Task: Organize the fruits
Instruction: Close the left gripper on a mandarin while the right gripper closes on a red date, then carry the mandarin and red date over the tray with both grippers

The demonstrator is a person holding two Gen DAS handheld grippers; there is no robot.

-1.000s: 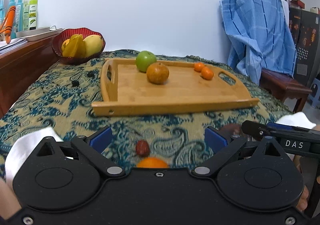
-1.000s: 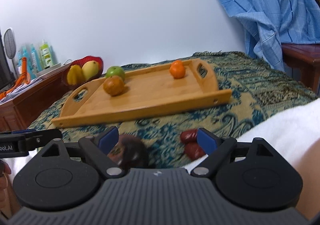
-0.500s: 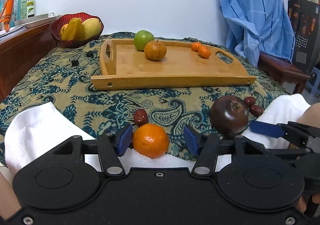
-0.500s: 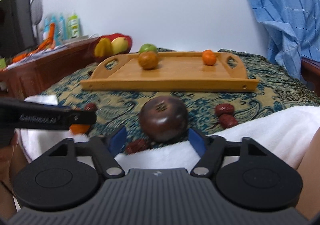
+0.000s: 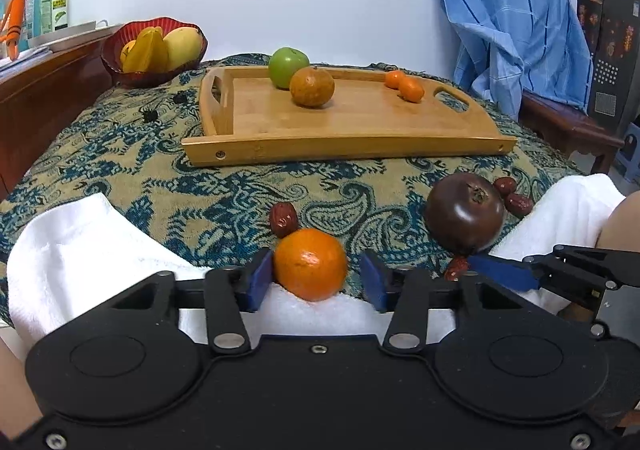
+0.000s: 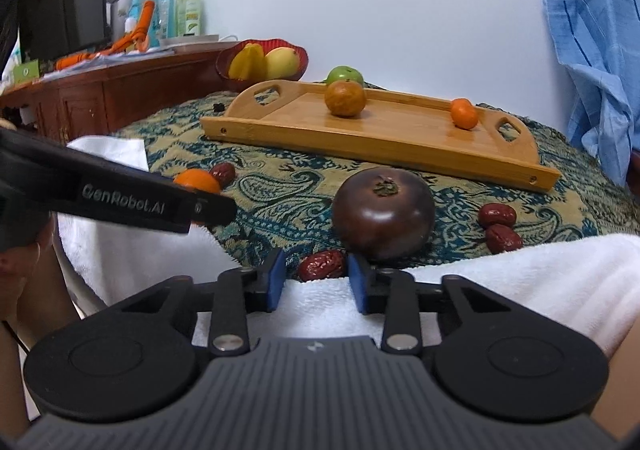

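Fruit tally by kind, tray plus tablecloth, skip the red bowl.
Green apple: 1
Brown round fruit: 1
Oranges: 3
Dark purple fruit: 1
Red dates: 4
Total: 10

A surface draped in a tan and dark-blue paisley cloth (image 5: pixel 132 170) carries everything. Far ahead of both tools lies a flat bamboo tray with cut-out handles (image 5: pixel 360 138), and beyond the tray's left end sits a dark red scalloped bowl of yellow fruit (image 5: pixel 116 66). A white towel (image 5: pixel 80 242) covers the near edge, running under both tools. Between the left tool's fingers sits a round orange mandarin (image 5: pixel 310 264), with a wrinkled red date (image 5: pixel 283 219) just beyond it. Just ahead of the right tool sits a glossy dark purple-brown round fruit (image 6: pixel 383 212), another red date (image 6: pixel 322 265) between its fingers, two more dates (image 6: pixel 499 226) off to its right.
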